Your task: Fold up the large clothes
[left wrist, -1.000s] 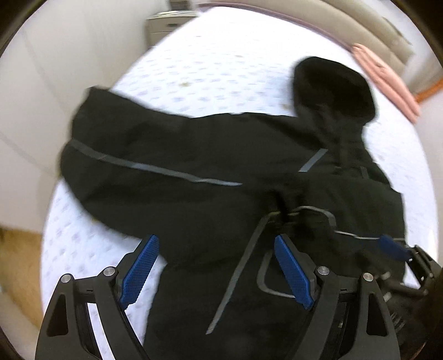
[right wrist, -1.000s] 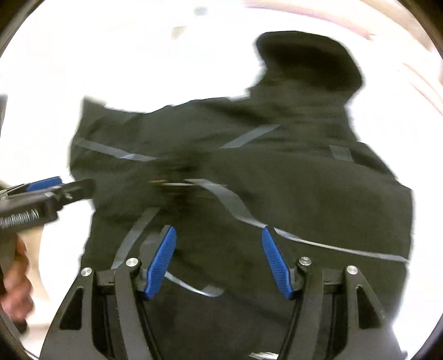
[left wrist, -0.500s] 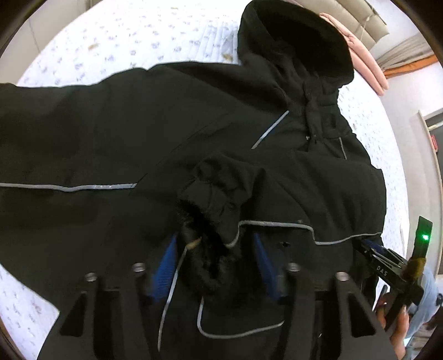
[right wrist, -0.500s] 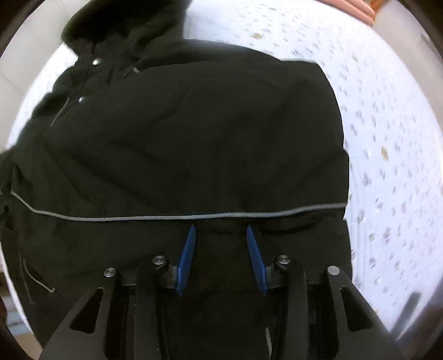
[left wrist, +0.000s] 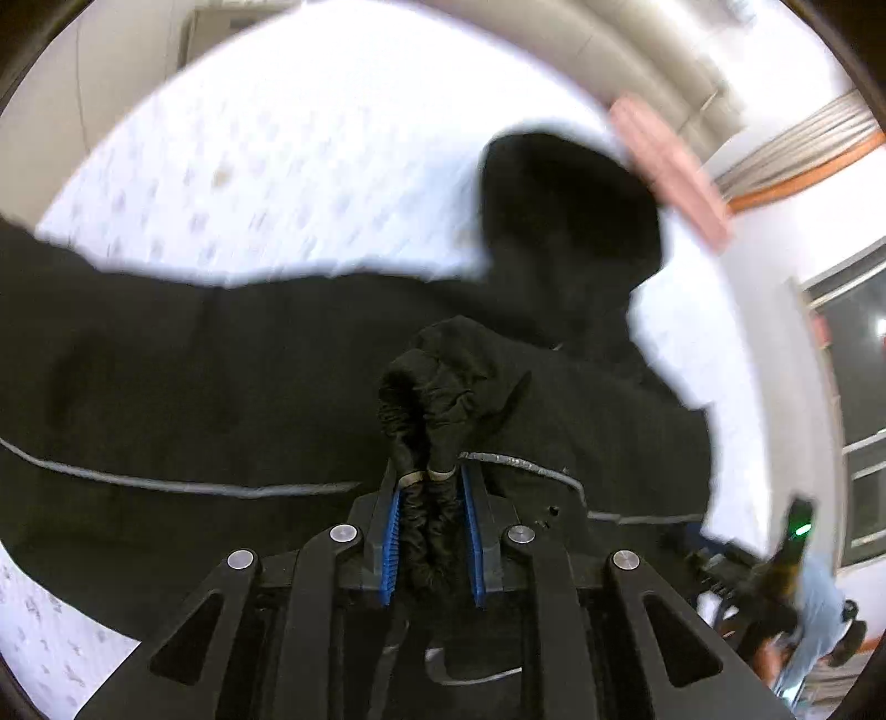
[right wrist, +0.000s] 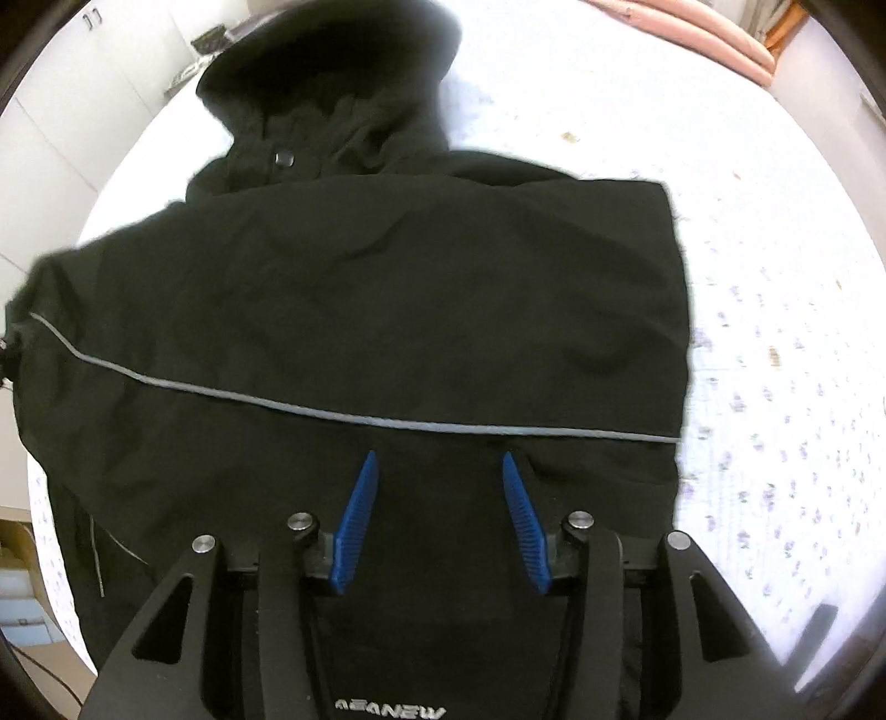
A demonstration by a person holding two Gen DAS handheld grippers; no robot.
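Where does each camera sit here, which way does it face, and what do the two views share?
Left wrist: on the left gripper, looking steeply down at the black jacket on the bed; its jaws are closing on the bunched sleeve cuff. The right gripper shows at the lower right.
Right wrist: on the right gripper, looking steeply down at the jacket's folded body; its jaws are opening, nothing gripped.
Shared: jacket, hood, bed, pink pillows.

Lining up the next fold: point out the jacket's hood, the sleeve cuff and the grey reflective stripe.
hood [right wrist: 332,72]: right wrist view, on its dark crown.
sleeve cuff [left wrist: 429,437]: left wrist view, on the bunched cuff above the blue pads.
grey reflective stripe [right wrist: 387,422]: right wrist view, mid-stripe across the jacket body.
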